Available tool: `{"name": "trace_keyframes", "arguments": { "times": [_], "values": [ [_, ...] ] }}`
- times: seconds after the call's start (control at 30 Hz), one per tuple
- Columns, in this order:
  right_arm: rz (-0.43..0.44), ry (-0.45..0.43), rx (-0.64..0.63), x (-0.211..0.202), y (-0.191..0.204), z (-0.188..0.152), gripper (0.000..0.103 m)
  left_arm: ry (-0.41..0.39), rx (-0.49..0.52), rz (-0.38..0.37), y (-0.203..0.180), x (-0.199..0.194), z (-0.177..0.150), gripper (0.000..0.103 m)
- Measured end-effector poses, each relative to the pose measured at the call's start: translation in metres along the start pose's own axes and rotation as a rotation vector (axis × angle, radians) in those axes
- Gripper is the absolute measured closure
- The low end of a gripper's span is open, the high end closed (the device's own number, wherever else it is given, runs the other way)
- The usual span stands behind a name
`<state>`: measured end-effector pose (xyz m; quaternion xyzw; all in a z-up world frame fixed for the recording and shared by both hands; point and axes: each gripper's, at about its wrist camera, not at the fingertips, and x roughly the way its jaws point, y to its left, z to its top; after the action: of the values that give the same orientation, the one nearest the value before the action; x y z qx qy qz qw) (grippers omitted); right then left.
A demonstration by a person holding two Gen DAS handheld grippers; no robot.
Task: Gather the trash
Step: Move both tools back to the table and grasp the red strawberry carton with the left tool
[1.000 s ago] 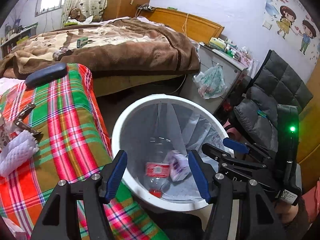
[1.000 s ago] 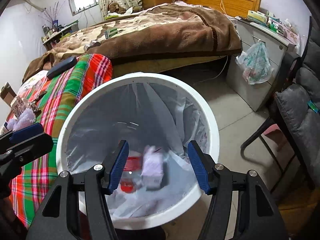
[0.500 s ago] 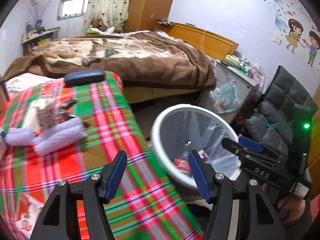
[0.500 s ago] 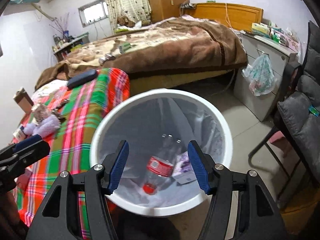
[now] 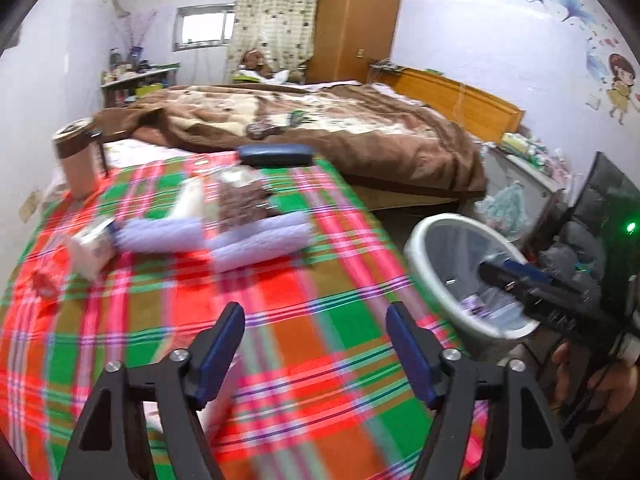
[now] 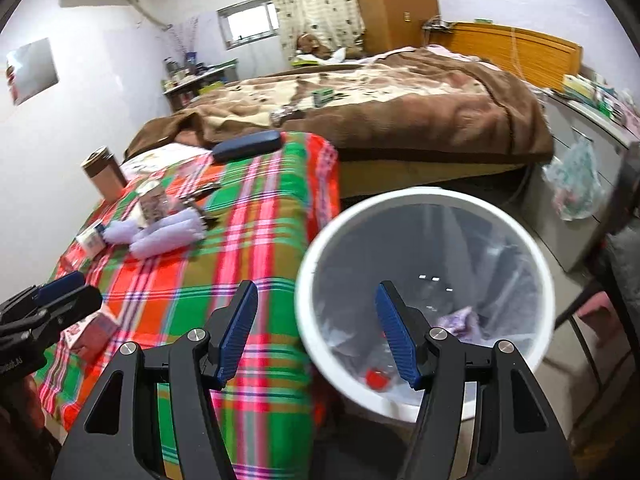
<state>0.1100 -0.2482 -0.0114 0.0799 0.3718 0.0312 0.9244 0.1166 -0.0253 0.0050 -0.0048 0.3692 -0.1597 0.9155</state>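
Foam sleeves [image 5: 256, 240]: ahead of left gripper [image 5: 316, 350], long axis crosswise; jaws opening, empty (right gripper [image 6: 316, 334] wide, farther).

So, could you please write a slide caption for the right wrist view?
Empty right gripper above the plaid cloth and white trash bin, which holds discarded items.

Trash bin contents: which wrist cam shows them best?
Right wrist: it looks down into the white trash bin, showing a red cap and purple wrapper. Left wrist shows the bin edge-on, blurred, partly behind the right hand-held gripper.
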Motion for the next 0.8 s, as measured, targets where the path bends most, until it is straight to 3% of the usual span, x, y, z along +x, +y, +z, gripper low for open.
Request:
{"name": "trace_keyframes", "arguments": {
  "times": [0.13,0.4,0.8],
  "values": [
    [0.030,0.008,-0.033,0.007,0.017,0.000,0.040,0.006,-0.055,0.038,0.035,-0.007,-0.009,0.030],
    [0.074,0.023,-0.089,0.015,0.046,0.000,0.040,0.048,-0.060,0.084,0.072,-0.007,-0.031,0.029],
    [0.099,0.060,-0.168,0.035,0.081,0.001,0.040,0.149,0.003,0.052,0.077,0.020,-0.047,0.027]
  ]
}}
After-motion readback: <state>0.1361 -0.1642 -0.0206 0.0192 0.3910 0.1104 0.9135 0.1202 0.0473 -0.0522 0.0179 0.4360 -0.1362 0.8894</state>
